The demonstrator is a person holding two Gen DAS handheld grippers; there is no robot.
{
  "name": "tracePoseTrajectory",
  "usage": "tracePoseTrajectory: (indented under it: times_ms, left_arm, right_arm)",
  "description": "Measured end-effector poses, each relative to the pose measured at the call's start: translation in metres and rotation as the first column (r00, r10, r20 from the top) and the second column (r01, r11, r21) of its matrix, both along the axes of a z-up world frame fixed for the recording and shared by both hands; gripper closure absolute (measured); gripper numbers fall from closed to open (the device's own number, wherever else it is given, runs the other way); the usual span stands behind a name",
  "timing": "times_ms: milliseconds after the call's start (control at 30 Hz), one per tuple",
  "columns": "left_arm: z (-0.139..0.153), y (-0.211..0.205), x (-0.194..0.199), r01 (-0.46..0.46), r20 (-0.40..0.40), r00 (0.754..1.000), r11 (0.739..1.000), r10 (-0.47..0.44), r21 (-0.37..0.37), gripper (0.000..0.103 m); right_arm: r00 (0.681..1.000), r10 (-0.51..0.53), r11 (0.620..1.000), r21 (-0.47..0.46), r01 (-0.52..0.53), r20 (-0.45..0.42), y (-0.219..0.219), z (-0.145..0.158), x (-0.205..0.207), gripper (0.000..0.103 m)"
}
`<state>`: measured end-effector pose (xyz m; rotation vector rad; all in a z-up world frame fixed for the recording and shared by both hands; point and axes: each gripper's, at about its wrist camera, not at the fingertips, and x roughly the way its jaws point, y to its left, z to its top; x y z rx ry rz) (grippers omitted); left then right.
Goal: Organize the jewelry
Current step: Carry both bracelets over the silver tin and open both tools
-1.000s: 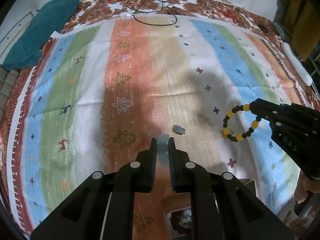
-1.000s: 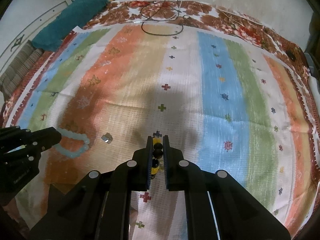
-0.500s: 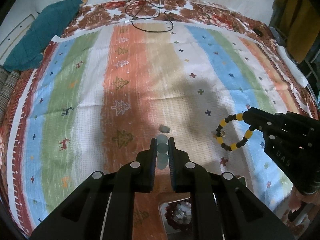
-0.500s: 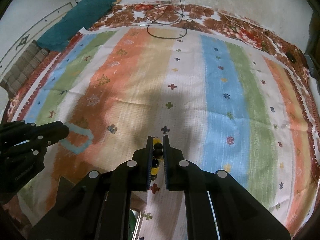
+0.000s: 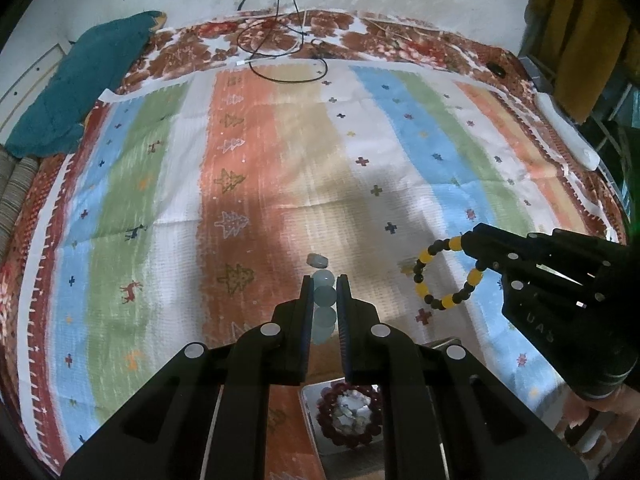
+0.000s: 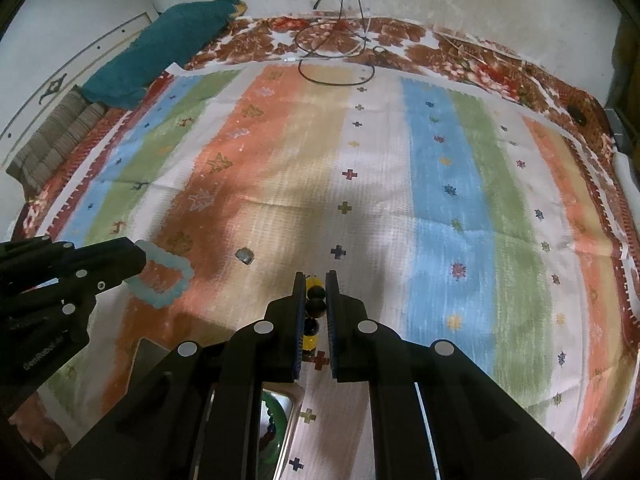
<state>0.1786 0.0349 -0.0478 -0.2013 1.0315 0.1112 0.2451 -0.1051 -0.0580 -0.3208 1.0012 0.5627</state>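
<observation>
Below and just behind both grippers sits the shallow metal tray [image 5: 316, 436]; the left gripper [image 5: 324, 286], jaws pinched on a pale aqua bead bracelet [image 5: 324, 304], hangs nearer it than the right gripper [image 6: 316, 282], clamped on a black-and-yellow bead bracelet [image 6: 314, 300]

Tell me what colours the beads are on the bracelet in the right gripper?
Black and yellow beaded bracelet, clearest in the left wrist view, hanging from the right gripper.
</observation>
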Motion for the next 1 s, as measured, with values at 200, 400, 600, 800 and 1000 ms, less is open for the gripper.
tracePoseTrajectory:
  times_ms: [200,400,600,800,1000]
  left_arm:
    - [0.005,-0.003,-0.006,0.002,0.018,1.000,1.000,-0.002,-0.007,0.092]
    - [0.010,-0.009,-0.014,0.013,0.032,0.999,1.000,-0.012,-0.012,0.092]
    - [0.015,-0.016,-0.024,0.020,0.053,0.998,1.000,-0.019,-0.014,0.092]
    - [0.020,-0.024,-0.034,0.029,0.074,0.997,1.000,-0.028,-0.011,0.092]
    - [0.023,-0.025,-0.045,0.026,0.093,0.995,0.999,-0.023,-0.030,0.092]
  right_arm:
    - [1.000,0.004,1.000,0.025,-0.004,0.014,-0.005,0.009,-0.009,0.092]
    - [1.000,0.007,1.000,0.025,-0.007,0.015,-0.006,0.010,-0.016,0.092]
    - [1.000,0.003,0.998,0.055,-0.005,0.026,-0.011,0.018,-0.024,0.092]
    - [0.999,0.013,0.996,0.090,-0.017,0.052,-0.015,0.029,-0.038,0.092]
    - [0.997,0.022,0.995,0.094,-0.029,0.079,-0.018,0.035,-0.051,0.092]
